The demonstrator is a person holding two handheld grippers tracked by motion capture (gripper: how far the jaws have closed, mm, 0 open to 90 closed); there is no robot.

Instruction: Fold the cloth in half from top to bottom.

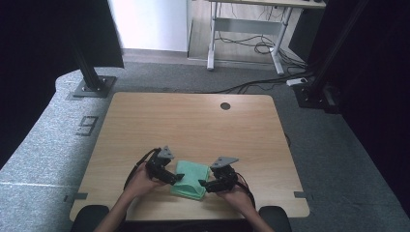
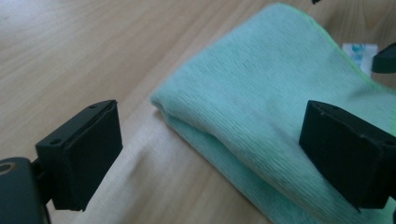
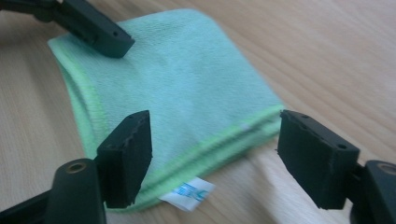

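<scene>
**Folded green cloth, both grippers open around it**

Folded green cloth [image 1: 190, 180] lying flat on the wooden worktop [image 1: 193, 121], near the front edge, right between the two hands. Several layers stacked, lime-stitched hem along the edges, small white care tag [image 3: 187, 194] poking out at one corner (print on it too blurry to read).

Left gripper [image 1: 176, 178] coming in from the cloth's left side, fingers spread wide. Seen from the left gripper view: one finger [image 2: 83, 154] over bare wood, the other [image 2: 348, 151] over the cloth's top, the folded corner sitting between them. Not pinching anything; whether that second finger actually touches the fabric, can't tell.

Right gripper [image 1: 205, 184] at the cloth's right edge, fingers also spread, no squeeze on the fabric. From the right gripper view: the hemmed edge sits between the two, one finger [image 3: 127, 156] in front of the cloth near the tag, the other [image 3: 315, 156] just off the corner over wood. Also in that view, a finger of the left gripper at the cloth's far edge.

Elsewhere: round cable hole [image 1: 225, 106] at the back of the worktop, grey carpet [image 1: 43, 140] all around, another desk frame [image 1: 246, 43] with trailing cables further back.
</scene>
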